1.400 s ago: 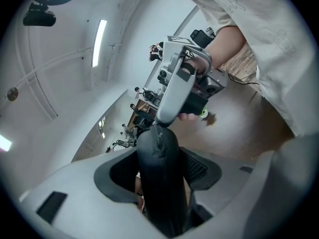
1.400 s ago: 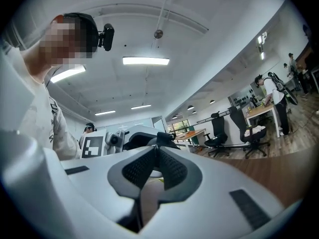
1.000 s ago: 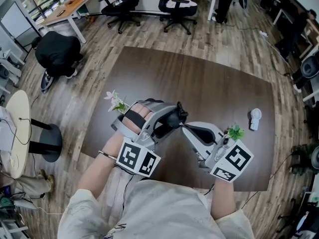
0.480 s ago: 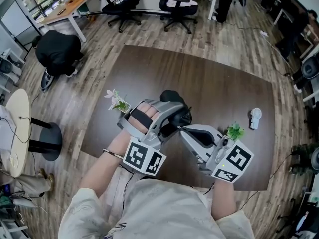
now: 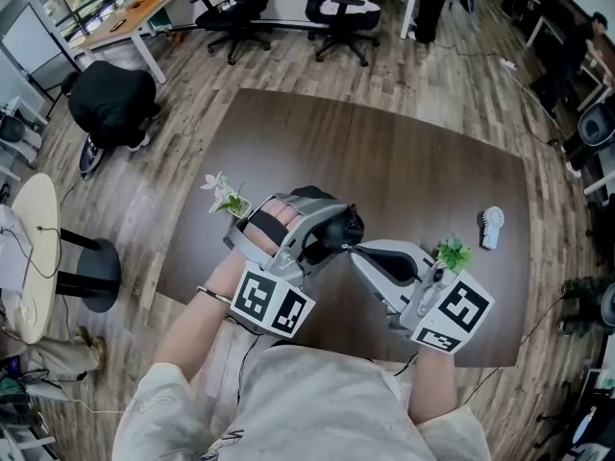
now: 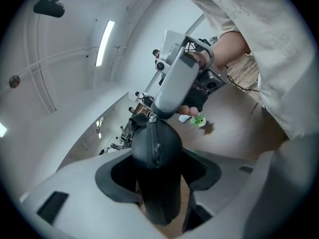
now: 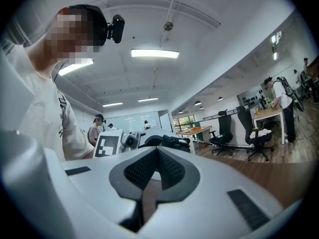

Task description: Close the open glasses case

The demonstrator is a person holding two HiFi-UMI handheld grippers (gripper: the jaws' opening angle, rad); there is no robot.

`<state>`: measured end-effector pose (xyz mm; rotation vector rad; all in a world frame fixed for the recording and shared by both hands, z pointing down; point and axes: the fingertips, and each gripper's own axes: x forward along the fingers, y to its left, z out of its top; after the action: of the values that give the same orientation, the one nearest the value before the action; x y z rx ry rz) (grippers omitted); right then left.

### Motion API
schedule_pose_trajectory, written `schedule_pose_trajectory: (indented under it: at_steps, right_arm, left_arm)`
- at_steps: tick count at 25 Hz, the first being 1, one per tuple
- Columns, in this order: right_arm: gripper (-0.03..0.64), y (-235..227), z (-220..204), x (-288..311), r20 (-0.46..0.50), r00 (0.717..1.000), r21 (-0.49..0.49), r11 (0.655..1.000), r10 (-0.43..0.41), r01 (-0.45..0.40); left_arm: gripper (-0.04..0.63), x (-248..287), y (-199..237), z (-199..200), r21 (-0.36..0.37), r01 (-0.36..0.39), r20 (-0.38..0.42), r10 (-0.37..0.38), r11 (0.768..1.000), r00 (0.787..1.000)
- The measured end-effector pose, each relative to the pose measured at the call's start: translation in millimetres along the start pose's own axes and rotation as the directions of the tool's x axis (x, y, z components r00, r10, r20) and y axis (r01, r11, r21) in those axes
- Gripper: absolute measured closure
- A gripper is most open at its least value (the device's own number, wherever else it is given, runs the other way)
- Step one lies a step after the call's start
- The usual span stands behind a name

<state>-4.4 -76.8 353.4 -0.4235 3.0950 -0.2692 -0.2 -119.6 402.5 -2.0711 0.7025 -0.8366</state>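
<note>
— How are we holding our hands?

— Our left hand (image 5: 274,221) sits strapped into the left tool (image 5: 325,238), which points toward 2 o'clock in the head view. The right tool (image 5: 357,250) points toward 10 o'clock, so the two tips meet over the 6 o'clock half of the tabletop (image 5: 413,161).

— And the glasses case (image 6: 155,148)?

— It is the black zipped pouch between the left tool's jaws, which are closing on it with its zipper seam facing that tool's camera. The right tool's jaws are pressed together, and their tip touches the case's zipper end — we cannot tell whether they pinch the pull.

— What lies around us?

— A flower sprig (image 5: 223,198) is at 10 o'clock from the left tool, and a green sprig (image 5: 452,254) is just beside the right one at 3 o'clock. A small white object (image 5: 492,229) lies further out toward 3. Office chairs (image 5: 235,12) stand on the floor at 12, well apart.
</note>
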Motion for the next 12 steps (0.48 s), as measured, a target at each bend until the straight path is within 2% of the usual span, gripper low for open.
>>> schedule_pose_trajectory:
  at_steps: [6,12]
  right_arm:
    - [0.617,1.0,-0.7,-3.8,-0.039,0.999,-0.049,0.999,0.004,-0.006]
    - [0.617,-4.7,-6.0,-7.2,-0.106,0.994,-0.111,0.994,-0.031,0.019]
  left_arm:
    - [0.364,-5.8,-3.4,-0.5,0.001,-0.001,0.018,0.001,1.0,1.0]
    - [0.367,-9.2,-8.2,-5.1,0.073,0.014,-0.012,-0.013,0.997,1.0]
